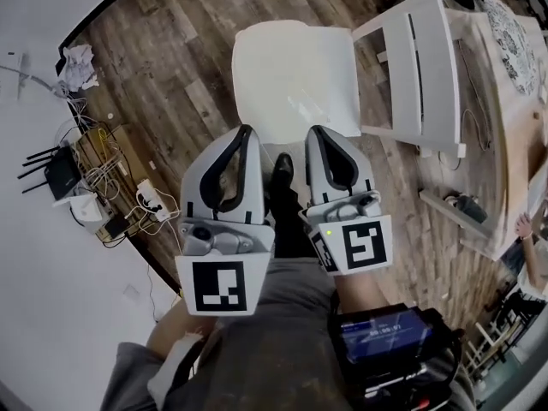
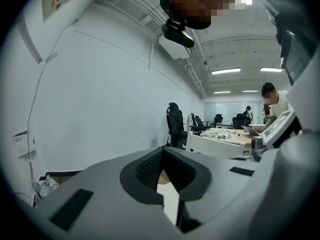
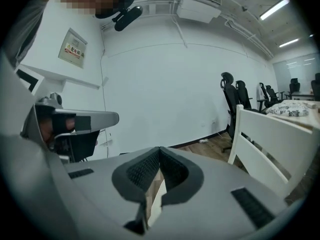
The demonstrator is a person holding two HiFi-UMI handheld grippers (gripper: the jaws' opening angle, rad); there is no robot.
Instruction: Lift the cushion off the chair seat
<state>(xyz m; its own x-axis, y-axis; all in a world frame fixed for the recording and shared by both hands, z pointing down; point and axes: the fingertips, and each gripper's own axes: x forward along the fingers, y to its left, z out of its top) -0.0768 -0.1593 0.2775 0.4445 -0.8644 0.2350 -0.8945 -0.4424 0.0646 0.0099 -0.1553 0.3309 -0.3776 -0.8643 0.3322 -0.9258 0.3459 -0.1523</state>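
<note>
A white square cushion [image 1: 295,80] lies flat on the seat of a white wooden chair, whose slatted backrest [image 1: 424,67] stands to the right. Both grippers hover side by side short of the cushion's near edge, touching nothing. My left gripper [image 1: 246,131] has its tips together and holds nothing. My right gripper [image 1: 315,131] is likewise shut and empty. In the left gripper view the shut left gripper [image 2: 162,150] shows a white sliver, likely the cushion, below the tips. The right gripper view shows the shut right gripper [image 3: 160,149] and the chair backrest [image 3: 270,134].
A router with tangled cables [image 1: 81,187] and crumpled paper [image 1: 79,65] lie by the wall at left. A wooden table [image 1: 518,135] with a patterned plate [image 1: 512,32] stands right of the chair. A person [image 1: 531,247] is at the right edge. Office chairs [image 2: 175,126] stand farther off.
</note>
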